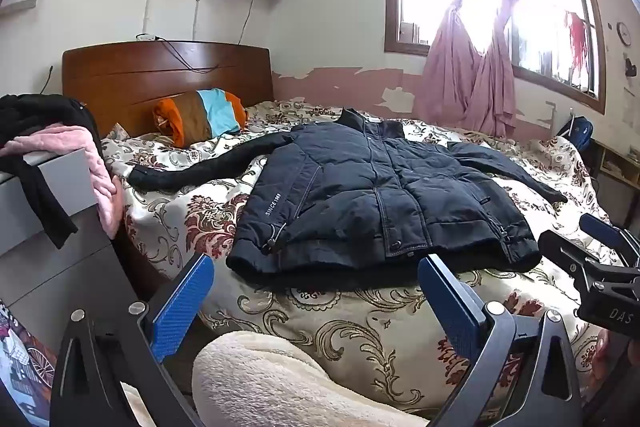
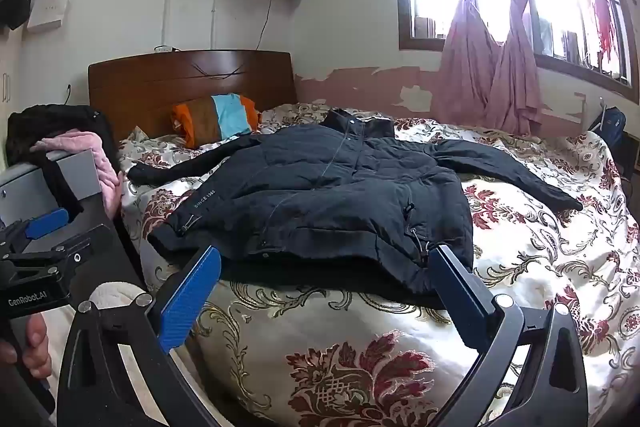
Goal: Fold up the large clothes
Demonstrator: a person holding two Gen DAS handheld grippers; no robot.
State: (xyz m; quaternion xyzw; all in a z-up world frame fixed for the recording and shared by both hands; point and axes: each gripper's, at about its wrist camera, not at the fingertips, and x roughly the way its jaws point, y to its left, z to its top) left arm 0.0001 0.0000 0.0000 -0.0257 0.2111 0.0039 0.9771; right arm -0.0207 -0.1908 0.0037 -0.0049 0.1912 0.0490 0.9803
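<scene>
A dark navy padded jacket (image 1: 372, 195) (image 2: 328, 195) lies flat and zipped on the floral bed cover (image 1: 320, 323) (image 2: 540, 247), collar toward the far wall, both sleeves spread out to the sides. My left gripper (image 1: 316, 263) hovers wide open just short of the jacket's hem, its blue pads empty. My right gripper (image 2: 326, 255) is also wide open in front of the hem, touching nothing. In the left wrist view the right gripper (image 1: 600, 247) shows at the right edge. In the right wrist view the left gripper (image 2: 44, 227) shows at the left edge, held by a hand (image 2: 34, 347).
A wooden headboard (image 1: 160, 75) and a striped orange, brown and blue pillow (image 1: 200, 115) stand at the bed's head. A grey cabinet (image 1: 48, 227) on the left carries pink and black clothes (image 1: 60, 139). A fluffy cream blanket (image 1: 272, 383) lies in front. Pink curtains (image 1: 472, 75) hang at the window.
</scene>
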